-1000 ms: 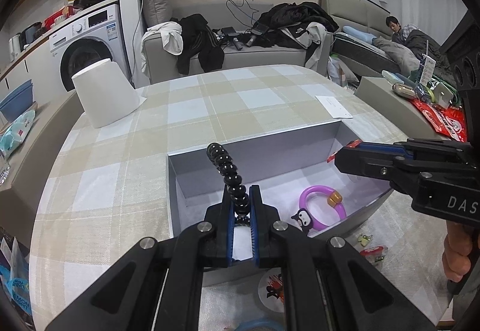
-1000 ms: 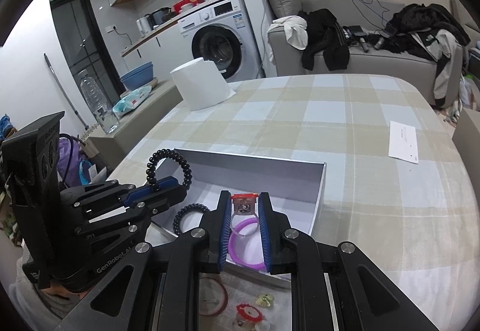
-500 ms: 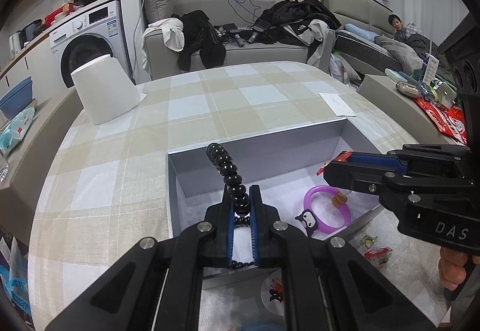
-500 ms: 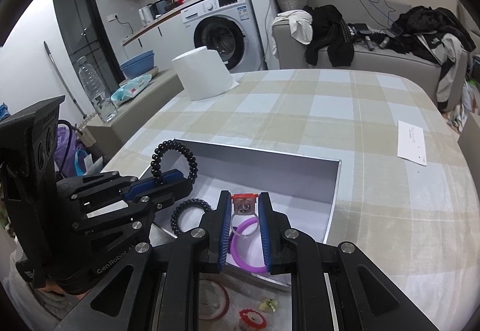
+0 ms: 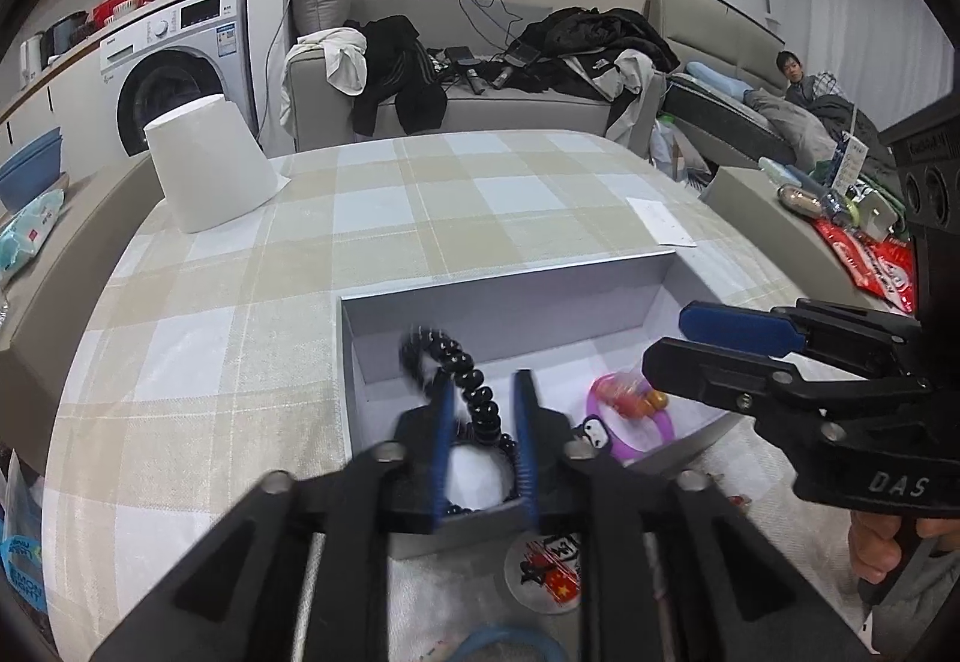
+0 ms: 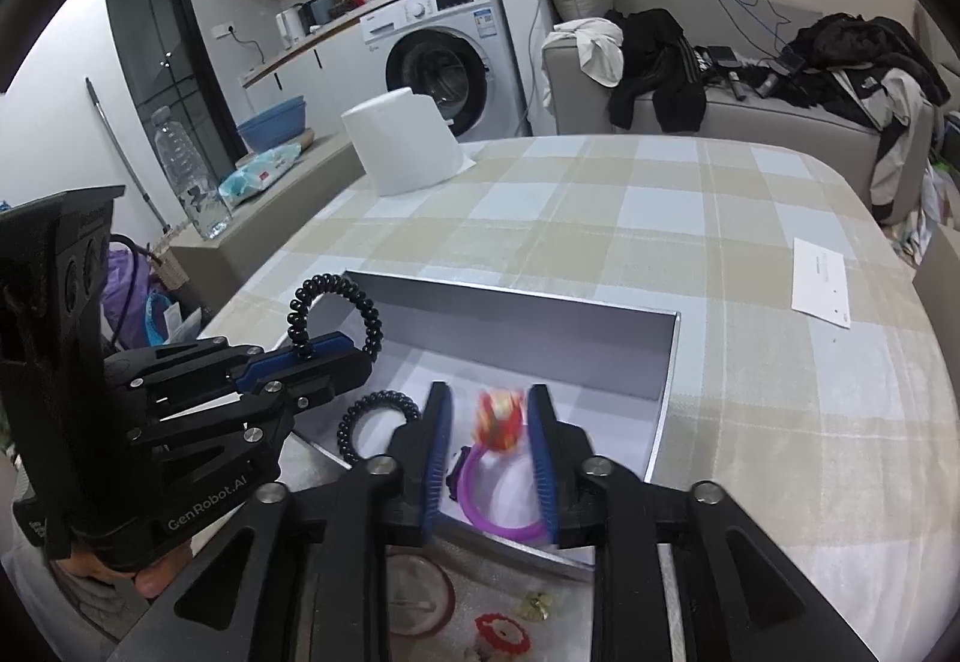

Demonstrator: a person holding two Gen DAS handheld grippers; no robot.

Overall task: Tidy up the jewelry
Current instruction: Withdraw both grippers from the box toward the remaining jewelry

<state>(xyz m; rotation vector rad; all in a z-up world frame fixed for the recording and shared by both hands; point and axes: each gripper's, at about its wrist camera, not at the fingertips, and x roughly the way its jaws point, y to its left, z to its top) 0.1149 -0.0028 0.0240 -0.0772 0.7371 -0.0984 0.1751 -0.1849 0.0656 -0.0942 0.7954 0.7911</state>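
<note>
Both tongs [image 5: 483, 398] [image 6: 489, 425] parted over box [image 6: 660, 362]

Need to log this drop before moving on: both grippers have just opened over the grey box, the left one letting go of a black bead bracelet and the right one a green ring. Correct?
Not quite. The right gripper released a red ornament, not a green ring; the right wrist view shows it blurred between the open fingers above the purple bracelet. The rest stands: left gripper open, black bead bracelet over the grey box.
</note>
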